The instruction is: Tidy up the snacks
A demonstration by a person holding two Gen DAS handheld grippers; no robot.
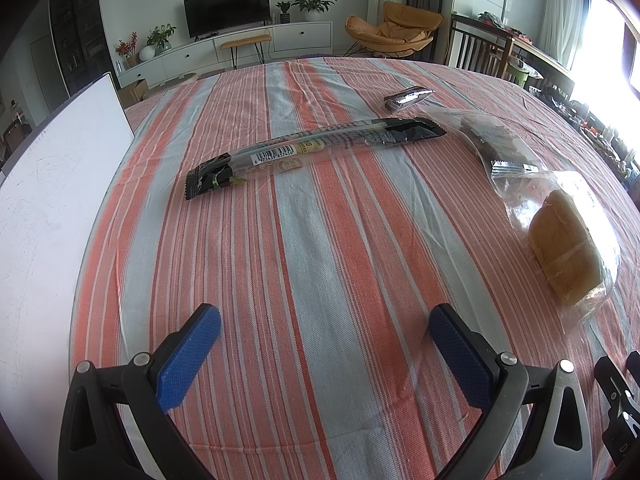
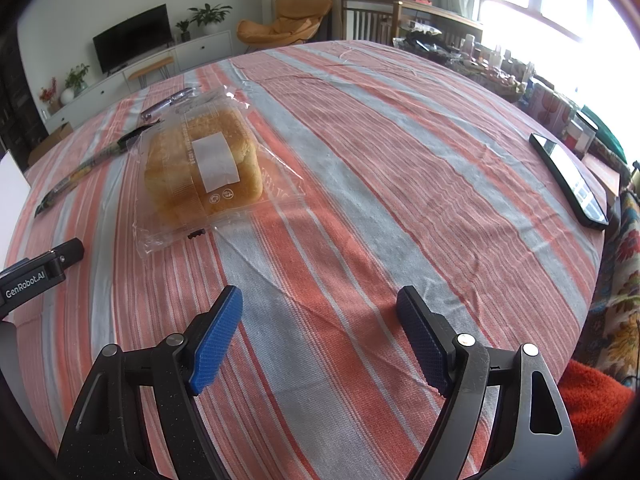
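Left gripper [image 1: 324, 320] hangs spread wide, empty, over the striped tablecloth [image 1: 304, 240]; long snack bar [image 1: 312, 146] ahead, bagged bread [image 1: 568, 244] to the right. Right gripper [image 2: 320, 300] gapes empty too, bread [image 2: 204, 168] ahead-left, phone [image 2: 568, 178] far right.

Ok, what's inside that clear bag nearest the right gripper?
The clear bag holds a golden loaf of bread. A white label on top covers part of the crust. The loaf's underside against the striped tablecloth cannot be seen.

Four wrapped snacks [image 1: 316, 148], one phone [image 2: 568, 180], one white board [image 1: 60, 184].
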